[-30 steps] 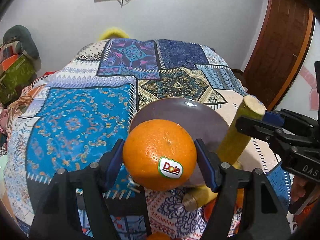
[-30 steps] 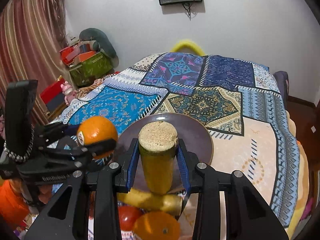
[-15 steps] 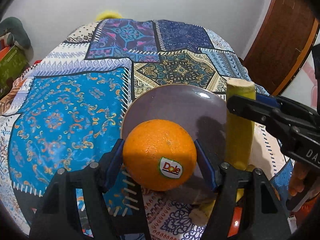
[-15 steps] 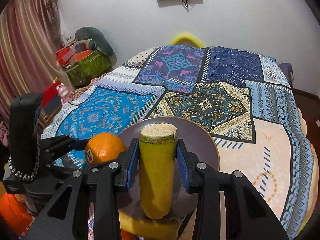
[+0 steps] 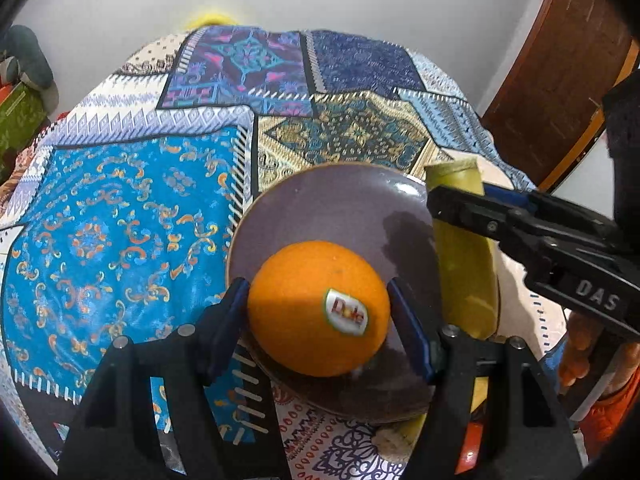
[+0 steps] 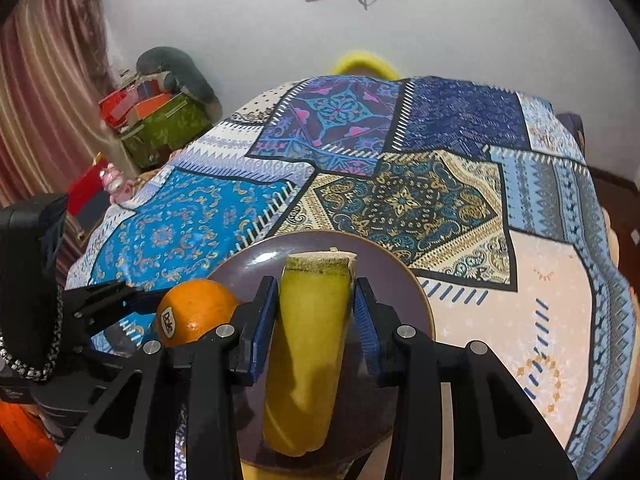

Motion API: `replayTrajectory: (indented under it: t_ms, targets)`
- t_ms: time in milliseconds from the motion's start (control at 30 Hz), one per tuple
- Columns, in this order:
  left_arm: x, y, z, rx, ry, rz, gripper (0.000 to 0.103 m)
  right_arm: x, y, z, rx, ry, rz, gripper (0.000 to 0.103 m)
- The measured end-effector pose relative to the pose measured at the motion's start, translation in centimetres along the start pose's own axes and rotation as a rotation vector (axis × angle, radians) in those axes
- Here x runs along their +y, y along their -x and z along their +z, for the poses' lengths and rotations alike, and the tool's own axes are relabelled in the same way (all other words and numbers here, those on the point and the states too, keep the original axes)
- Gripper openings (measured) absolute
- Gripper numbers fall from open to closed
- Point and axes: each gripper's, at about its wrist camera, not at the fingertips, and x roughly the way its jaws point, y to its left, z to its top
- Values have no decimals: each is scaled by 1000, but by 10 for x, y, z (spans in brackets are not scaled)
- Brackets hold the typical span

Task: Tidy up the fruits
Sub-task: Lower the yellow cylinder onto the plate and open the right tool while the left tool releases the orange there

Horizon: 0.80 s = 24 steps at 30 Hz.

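Orange [image 5: 318,308] skin sits clamped in the left gripper [image 5: 318,312] over the plate's [image 5: 320,200] near-left part; the upright banana [image 6: 308,356], clamped in the right gripper [image 6: 314,324], hangs over its right side, both needing lowering

A white oval sticker [image 5: 346,312] on the orange [image 5: 316,308] reads "Dole" in red letters. In the left wrist view, the black body of the right gripper [image 5: 460,200] bears pale letters "DAS", possibly part of a longer word cut off at the frame edge.
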Motion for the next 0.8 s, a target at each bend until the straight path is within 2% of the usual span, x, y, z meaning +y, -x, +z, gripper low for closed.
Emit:
replayTrajectory:
  t_ms: [267,467,700,800]
  targets:
    - [-3,21,4,-68,-24,20,71,-4,-4,-2,28,2,-40,41]
    - [2,33,-3,-73,-24,26,71,-6,-1,-6,54,14,-37,42]
    - [2,47,-23,-59,-34,41,72,6,22,-17,40,71,-48,42]
    - [0,56,-33,-57,-40,42,72,14,38,-24,25,100,-60,47]
